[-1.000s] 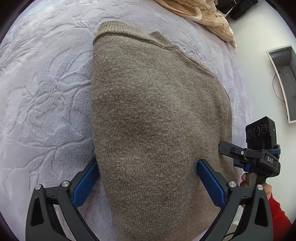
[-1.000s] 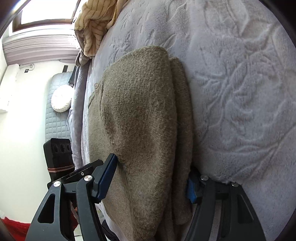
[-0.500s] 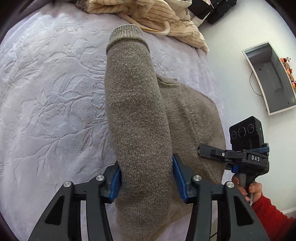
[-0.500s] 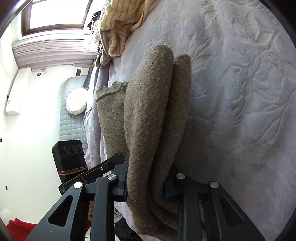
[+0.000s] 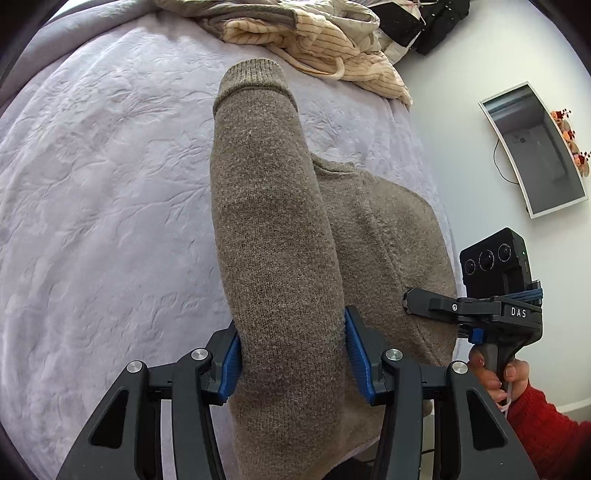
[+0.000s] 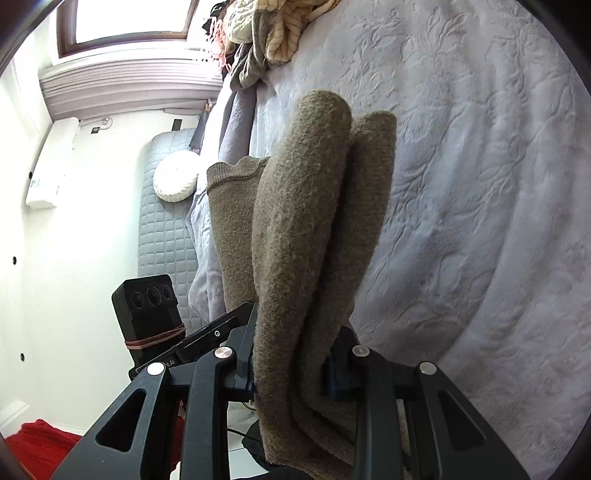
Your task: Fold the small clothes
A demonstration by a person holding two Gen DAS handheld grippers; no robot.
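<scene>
A grey-brown knit sweater (image 5: 273, 229) lies folded lengthwise on a pale lilac embossed bedspread (image 5: 103, 192). My left gripper (image 5: 293, 354) is shut on its near end, the blue pads pressing a thick fold between them. The right gripper shows in the left wrist view (image 5: 424, 302), clamped on the sweater's right edge. In the right wrist view my right gripper (image 6: 290, 369) is shut on several stacked layers of the sweater (image 6: 314, 221), lifted off the bedspread (image 6: 480, 184). The ribbed hem (image 6: 232, 173) hangs to the left.
A heap of cream striped and other clothes (image 5: 332, 40) lies at the far end of the bed, also in the right wrist view (image 6: 273, 29). The bed's edge runs along the right, with a white wall and a wall shelf (image 5: 535, 147) beyond. A window (image 6: 129, 22) and a padded headboard (image 6: 162, 221) lie left.
Both grippers closed on the sweater, which was lying flat and wide one second ago. The cloth is now bunched into a narrow fold and lifted; both cameras have pulled back.
</scene>
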